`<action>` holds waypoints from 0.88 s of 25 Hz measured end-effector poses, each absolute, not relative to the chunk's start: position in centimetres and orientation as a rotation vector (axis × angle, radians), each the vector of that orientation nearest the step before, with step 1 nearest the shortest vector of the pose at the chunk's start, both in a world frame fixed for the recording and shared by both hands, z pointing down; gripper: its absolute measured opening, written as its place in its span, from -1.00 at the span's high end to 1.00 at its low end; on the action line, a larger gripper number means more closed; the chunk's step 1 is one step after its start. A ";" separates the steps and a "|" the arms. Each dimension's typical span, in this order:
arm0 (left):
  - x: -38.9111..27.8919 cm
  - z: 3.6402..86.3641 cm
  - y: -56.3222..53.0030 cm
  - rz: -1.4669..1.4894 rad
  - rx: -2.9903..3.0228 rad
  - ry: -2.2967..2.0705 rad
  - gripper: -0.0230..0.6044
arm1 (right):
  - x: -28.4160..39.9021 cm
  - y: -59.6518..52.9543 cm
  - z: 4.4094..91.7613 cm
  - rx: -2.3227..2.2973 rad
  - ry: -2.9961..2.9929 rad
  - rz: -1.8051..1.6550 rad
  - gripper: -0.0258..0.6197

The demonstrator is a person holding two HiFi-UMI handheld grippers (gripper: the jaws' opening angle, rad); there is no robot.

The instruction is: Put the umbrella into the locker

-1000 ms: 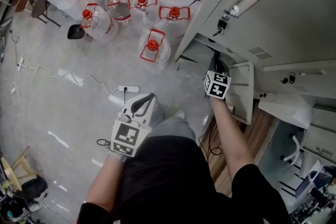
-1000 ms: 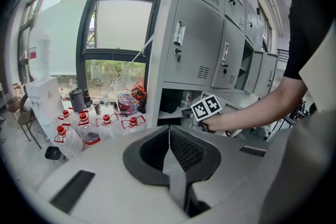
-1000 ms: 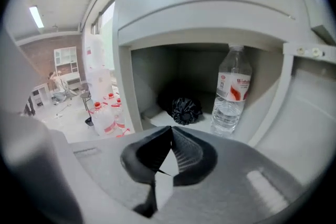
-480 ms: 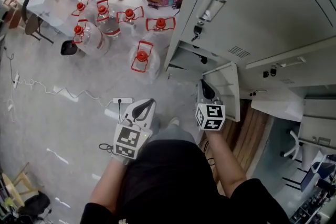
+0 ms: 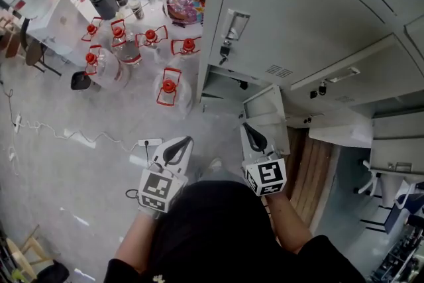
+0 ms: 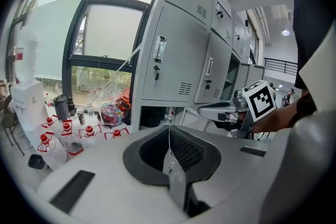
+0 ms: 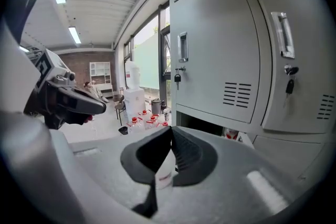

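No umbrella can be made out for certain. A colourful bundle [image 5: 182,6] lies on the floor beside the grey lockers [image 5: 298,16]; I cannot tell what it is. A bottom compartment [image 5: 224,85] stands open, its small door [image 5: 265,111] swung out toward me. My right gripper [image 5: 247,128] is shut and empty, held just in front of that door. My left gripper [image 5: 185,141] is also shut and empty, over the floor to the left. In the left gripper view the jaws [image 6: 169,136] meet with nothing between them. The right gripper view shows the same [image 7: 170,139].
Several big water bottles [image 5: 165,86] with red caps stand on the floor left of the lockers. A power strip and white cable [image 5: 149,142] lie near my left gripper. The upper locker door [image 7: 210,55] is closed, with a key in its lock [image 7: 178,78].
My right gripper has pulled back from the open bottom compartment toward my body and has risen. The left gripper has risen a little. The view has tilted up along the lockers.
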State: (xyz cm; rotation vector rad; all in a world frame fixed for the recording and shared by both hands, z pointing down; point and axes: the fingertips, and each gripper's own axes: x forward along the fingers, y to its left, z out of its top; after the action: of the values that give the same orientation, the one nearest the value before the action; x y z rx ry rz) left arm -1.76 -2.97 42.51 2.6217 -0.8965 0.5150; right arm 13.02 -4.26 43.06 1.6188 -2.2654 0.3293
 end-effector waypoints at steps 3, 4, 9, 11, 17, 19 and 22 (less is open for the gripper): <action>-1.5 41.4 -3.1 0.498 2.640 -0.884 0.87 | 13.0 -3.4 41.2 1.611 -2.296 0.343 0.93; -1.4 41.0 -3.2 0.485 2.645 -0.884 0.87 | 13.0 -3.2 40.6 1.603 -2.306 0.347 0.93; -0.9 38.9 -3.8 0.427 2.677 -0.884 0.87 | 13.4 -2.7 38.4 1.605 -2.344 0.364 0.93; -0.7 38.2 -3.9 0.409 2.687 -0.882 0.87 | 13.6 -2.7 37.9 1.611 -2.354 0.358 0.93; 0.0 37.2 -3.8 0.391 2.711 -0.864 0.87 | 14.2 -2.7 37.6 1.615 -2.346 0.335 0.93; 0.1 37.1 -3.8 0.399 2.722 -0.855 0.87 | 14.3 -2.7 37.5 1.624 -2.345 0.337 0.93; 0.1 37.0 -3.8 0.409 2.731 -0.856 0.87 | 14.1 -2.6 37.5 1.619 -2.354 0.338 0.93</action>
State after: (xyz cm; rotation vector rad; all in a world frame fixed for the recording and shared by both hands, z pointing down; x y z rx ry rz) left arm 0.13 -3.78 36.97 2.7313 -0.8556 0.4086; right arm 14.13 -2.63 37.47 1.6192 -2.3538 0.3384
